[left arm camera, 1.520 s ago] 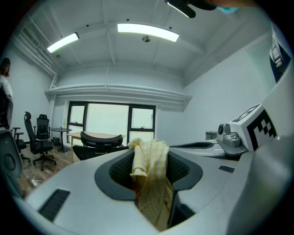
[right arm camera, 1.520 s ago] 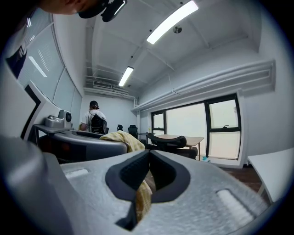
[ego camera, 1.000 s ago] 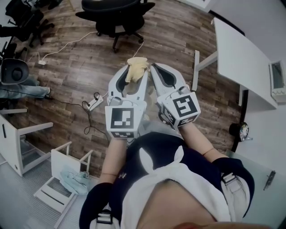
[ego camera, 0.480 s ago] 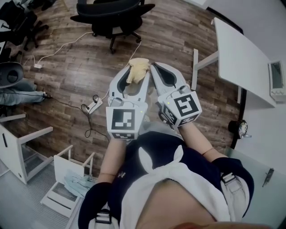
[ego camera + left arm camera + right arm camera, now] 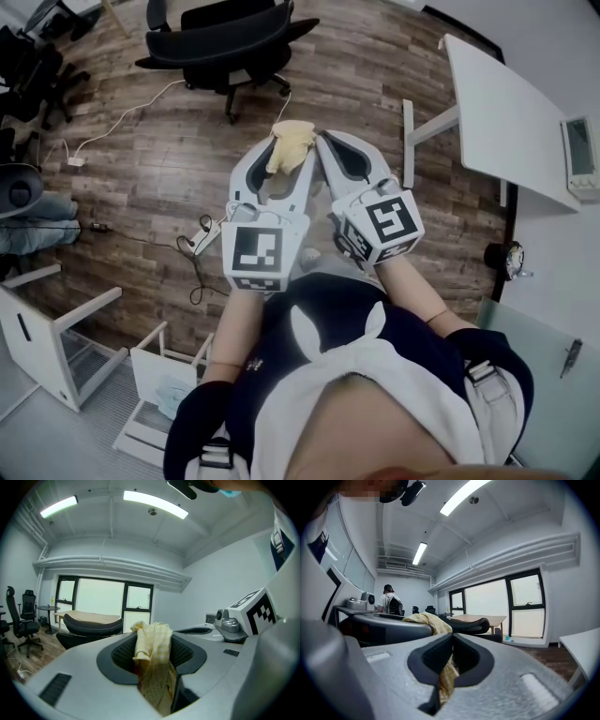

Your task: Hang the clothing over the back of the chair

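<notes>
Both left gripper (image 5: 279, 161) and right gripper (image 5: 322, 142) tight on yellow clothing (image 5: 291, 141); black chair (image 5: 230, 42) ahead, white cable (image 5: 281, 107) between.

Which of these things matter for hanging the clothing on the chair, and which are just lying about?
Part of the job:
- pale yellow checked cloth, pinched by the left gripper and the right gripper
- black swivel office chair

Just lying about:
- white table
- white power strip with its cable
- white open shelf unit
</notes>
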{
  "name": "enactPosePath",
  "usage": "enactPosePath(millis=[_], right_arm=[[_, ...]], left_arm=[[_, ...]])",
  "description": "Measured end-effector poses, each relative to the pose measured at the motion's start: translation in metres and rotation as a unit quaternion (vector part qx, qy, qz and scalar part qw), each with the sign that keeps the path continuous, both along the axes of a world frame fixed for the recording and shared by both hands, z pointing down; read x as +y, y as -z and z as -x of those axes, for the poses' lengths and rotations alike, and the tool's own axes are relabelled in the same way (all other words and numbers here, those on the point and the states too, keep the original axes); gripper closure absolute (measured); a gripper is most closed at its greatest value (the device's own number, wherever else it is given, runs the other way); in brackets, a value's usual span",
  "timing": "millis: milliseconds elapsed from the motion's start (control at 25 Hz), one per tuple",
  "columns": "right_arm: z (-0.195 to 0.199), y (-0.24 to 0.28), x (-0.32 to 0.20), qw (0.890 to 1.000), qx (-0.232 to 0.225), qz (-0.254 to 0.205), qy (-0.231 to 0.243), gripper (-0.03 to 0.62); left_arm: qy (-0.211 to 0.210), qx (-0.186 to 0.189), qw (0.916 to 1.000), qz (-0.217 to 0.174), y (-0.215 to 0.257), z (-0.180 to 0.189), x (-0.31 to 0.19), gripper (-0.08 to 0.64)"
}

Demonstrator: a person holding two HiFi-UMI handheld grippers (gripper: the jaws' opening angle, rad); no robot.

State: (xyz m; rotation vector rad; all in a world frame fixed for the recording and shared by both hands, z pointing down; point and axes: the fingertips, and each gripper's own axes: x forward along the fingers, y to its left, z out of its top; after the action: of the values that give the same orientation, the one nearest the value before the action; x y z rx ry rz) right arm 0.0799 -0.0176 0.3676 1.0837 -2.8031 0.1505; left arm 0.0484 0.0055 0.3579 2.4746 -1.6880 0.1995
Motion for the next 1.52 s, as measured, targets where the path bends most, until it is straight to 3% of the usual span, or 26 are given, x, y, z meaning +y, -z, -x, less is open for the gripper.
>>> enactPosePath(millis=[840, 1520], right_arm=[[0.046, 0.014, -0.075, 0.999, -0.009, -0.009, -0.049, 0.592], [0.071, 0.023, -0.085, 0.995, -0.022, -0.027, -0.091, 0.592]], left_arm=[[-0.065, 0.02, 0.9977, -0.006, 0.019, 0.051, -0.081, 0.38], [-0.108, 0.044, 0.9929, -0.026, 0.046, 0.086, -0.114, 0.38]])
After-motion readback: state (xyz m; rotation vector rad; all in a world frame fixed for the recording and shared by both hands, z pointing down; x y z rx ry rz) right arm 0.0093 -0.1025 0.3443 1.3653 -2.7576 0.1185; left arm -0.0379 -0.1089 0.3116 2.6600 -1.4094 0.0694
